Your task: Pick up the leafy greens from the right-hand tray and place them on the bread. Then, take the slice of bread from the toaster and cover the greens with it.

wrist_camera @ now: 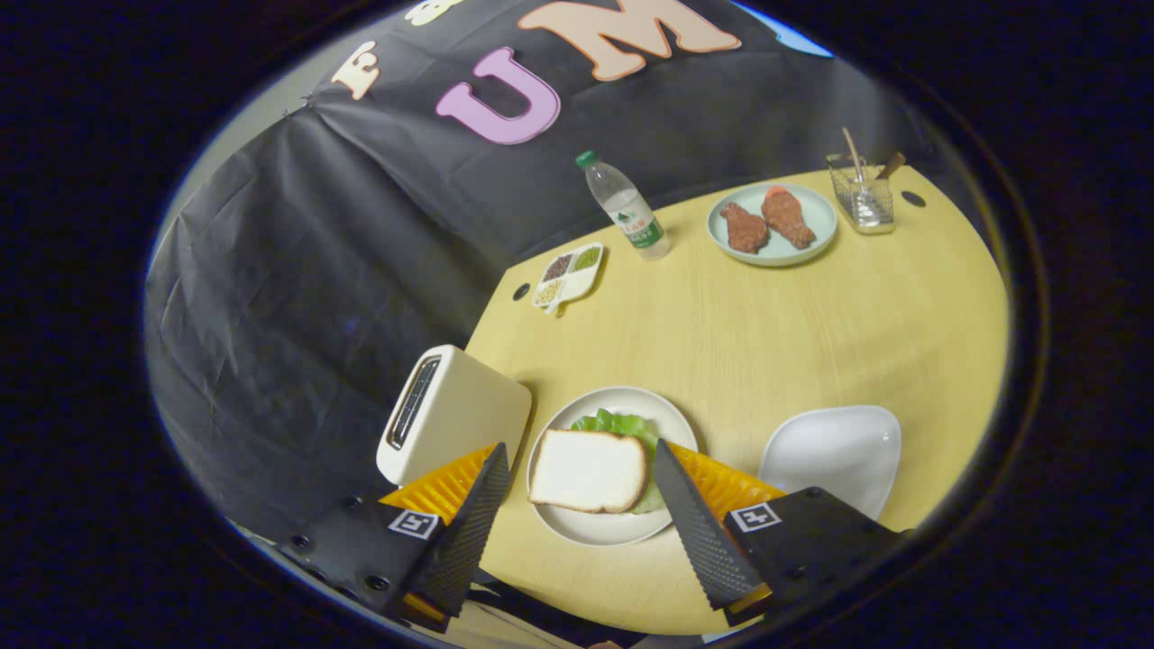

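A slice of white bread [588,470] lies on top of the leafy greens [620,424] on a round white plate [606,529]; green leaf edges stick out beyond and to the right of the slice. My gripper [581,452] hovers above the plate, open, with the bread showing in the gap between the two fingers and nothing held. The cream toaster [451,415] stands just left of the plate, beyond the left finger; its slot looks dark. A white tray [834,455] sits to the right of the plate.
On the yellow table [766,342], farther back: a water bottle [627,209], a small divided dish of beans [568,275], a pale green plate with meat pieces [772,223], and a clear holder with utensils [863,194]. The table's left edge runs behind the toaster.
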Action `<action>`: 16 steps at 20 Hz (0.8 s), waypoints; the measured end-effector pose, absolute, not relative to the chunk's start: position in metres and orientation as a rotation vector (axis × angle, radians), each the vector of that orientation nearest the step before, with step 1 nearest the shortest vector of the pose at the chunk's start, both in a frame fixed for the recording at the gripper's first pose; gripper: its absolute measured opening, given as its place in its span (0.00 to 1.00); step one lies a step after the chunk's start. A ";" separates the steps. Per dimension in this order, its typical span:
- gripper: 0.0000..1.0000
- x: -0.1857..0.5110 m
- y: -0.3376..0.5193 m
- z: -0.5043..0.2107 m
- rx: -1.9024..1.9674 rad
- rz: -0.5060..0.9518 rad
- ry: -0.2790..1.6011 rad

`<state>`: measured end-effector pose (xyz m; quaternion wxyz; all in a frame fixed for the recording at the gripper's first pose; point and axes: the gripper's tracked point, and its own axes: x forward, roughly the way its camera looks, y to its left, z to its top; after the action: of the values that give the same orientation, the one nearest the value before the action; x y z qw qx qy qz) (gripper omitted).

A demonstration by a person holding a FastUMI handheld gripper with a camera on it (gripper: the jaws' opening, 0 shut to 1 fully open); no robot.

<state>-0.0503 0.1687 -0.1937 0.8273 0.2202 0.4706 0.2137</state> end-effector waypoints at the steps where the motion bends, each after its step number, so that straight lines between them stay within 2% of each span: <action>1: 1.00 -0.048 0.165 -0.184 0.454 0.453 0.967; 7: 1.00 -0.040 0.137 -0.131 0.390 0.408 0.780; 16: 1.00 -0.027 0.072 -0.050 0.228 0.264 0.442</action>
<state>-0.0267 0.0723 -0.0496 0.9606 0.1126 0.2182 0.1304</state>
